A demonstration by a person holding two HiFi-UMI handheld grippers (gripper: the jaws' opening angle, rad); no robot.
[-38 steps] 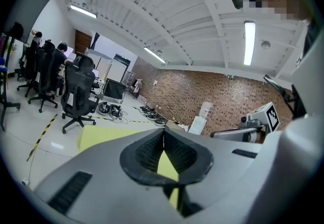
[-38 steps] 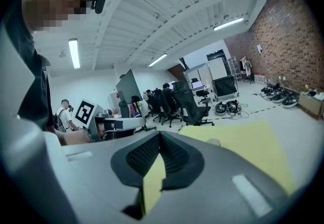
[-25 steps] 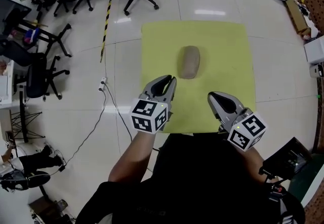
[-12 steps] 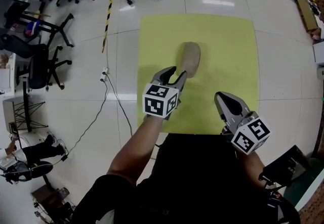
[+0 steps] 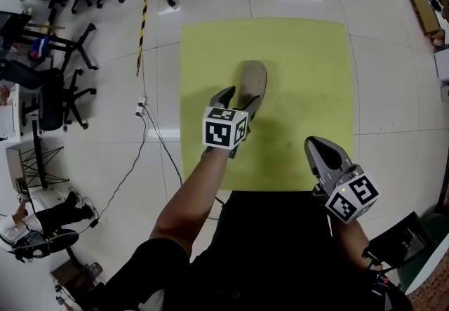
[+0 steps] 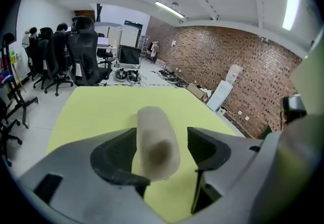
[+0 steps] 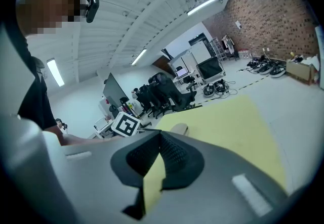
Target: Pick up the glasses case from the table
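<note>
While the left tongs [image 5: 240, 97] straddle the near end of the glasses case [image 5: 251, 78], their jaws stand apart and have just been opening. In the left gripper view the left tongs [image 6: 162, 139] have the glasses case [image 6: 152, 122] lying lengthwise between the two dark pads. A strip of yellow shows between the case and the pad at 3 o'clock, but whether the pad at 9 o'clock touches it is hard to tell. From the head view the case lies on the yellow table [image 5: 302, 57] a little toward 10 o'clock from the table's middle, its long axis running roughly from 12 to 6 o'clock. Its near end is hidden behind the tongs and their marker cube [image 5: 224, 128]. The right tongs [image 5: 317, 142] hover at about 5 o'clock over the table, well apart from the case. The person's dark torso covers the table's near edge there. In the right gripper view the right tongs [image 7: 159, 133] are closed tip to tip with nothing between them; only a sliver of the table [image 7: 238, 117] shows through the gap behind the tips. Just a small tan part of the glasses case [image 7: 178, 128] peeks above those jaws, the rest cut off by them.
</note>
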